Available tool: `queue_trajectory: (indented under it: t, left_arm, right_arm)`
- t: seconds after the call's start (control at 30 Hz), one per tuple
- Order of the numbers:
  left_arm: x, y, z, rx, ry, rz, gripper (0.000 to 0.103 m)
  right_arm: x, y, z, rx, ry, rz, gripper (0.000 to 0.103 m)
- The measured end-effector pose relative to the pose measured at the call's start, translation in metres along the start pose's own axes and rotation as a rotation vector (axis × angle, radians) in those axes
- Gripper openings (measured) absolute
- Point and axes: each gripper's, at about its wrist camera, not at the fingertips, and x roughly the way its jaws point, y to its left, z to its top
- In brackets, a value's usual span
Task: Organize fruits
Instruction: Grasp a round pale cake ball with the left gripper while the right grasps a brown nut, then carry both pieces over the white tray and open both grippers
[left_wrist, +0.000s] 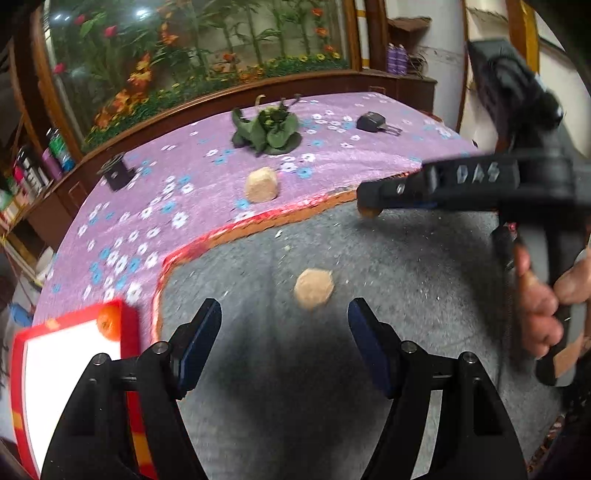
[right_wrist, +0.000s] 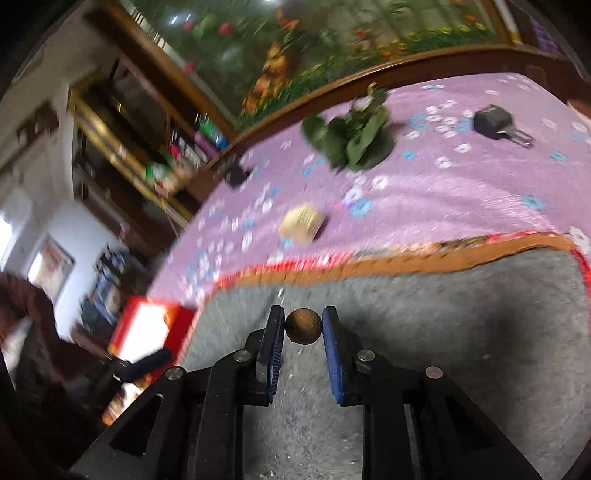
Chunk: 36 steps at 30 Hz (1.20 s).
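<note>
Two grippers work over a grey mat (left_wrist: 406, 266): the right gripper (right_wrist: 303, 326) pinches a small brown fruit (right_wrist: 303, 326) that could roll free, while the left gripper (left_wrist: 284, 321), fingers apart and empty, hovers near a tan fruit (left_wrist: 314, 288).

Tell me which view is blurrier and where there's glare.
Right wrist view is blurrier: shelves and purple cloth smear, though the gripper and its brown ball stay sharp. Left wrist view: the white inside of the red box is blown out.
</note>
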Motion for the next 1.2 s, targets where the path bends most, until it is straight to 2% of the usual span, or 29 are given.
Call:
queue_trajectory:
  t: [0.03,0.1,0.37,0.43,0.5,0.6,0.73,0.83,0.93,1.2]
  left_arm:
    - [0.004,-0.004,0.003,0.019,0.004,0.003,0.067]
    - [0.015,-0.009,0.009,0.048,0.025,-0.005,0.054]
    - [0.045,-0.019,0.014,0.101,0.09,-0.024,0.054]
    - [0.049,-0.02,0.014,0.102,0.094,-0.032,0.048]
    - [0.05,-0.02,0.015,0.086,0.083,-0.074,0.035]
    - [0.05,-0.018,0.015,0.061,0.075,-0.059,0.026]
    - [0.042,-0.014,0.011,0.026,0.053,-0.042,0.026]
    - [0.026,-0.008,0.008,-0.016,0.014,-0.018,0.026]
    - [0.004,0.0,0.005,-0.06,-0.031,0.04,0.026]
    - [-0.038,0.018,0.001,-0.115,-0.112,0.08,0.027]
  right_arm:
    - [-0.002,-0.004,0.001,0.018,-0.004,0.003,0.022]
    - [-0.003,-0.007,0.002,0.046,0.001,0.015,0.022]
    - [-0.007,-0.011,0.003,0.081,-0.003,0.031,0.022]
    - [-0.007,-0.01,0.003,0.083,-0.002,0.03,0.022]
    - [-0.006,-0.01,0.003,0.085,0.0,0.032,0.022]
    - [-0.005,-0.01,0.002,0.085,0.0,0.029,0.022]
    - [-0.005,-0.01,0.002,0.084,-0.001,0.031,0.022]
    - [-0.006,-0.008,0.001,0.068,-0.007,0.031,0.022]
    - [-0.003,-0.006,-0.001,0.059,-0.001,0.026,0.022]
    - [0.003,-0.005,-0.003,0.038,0.0,0.003,0.022]
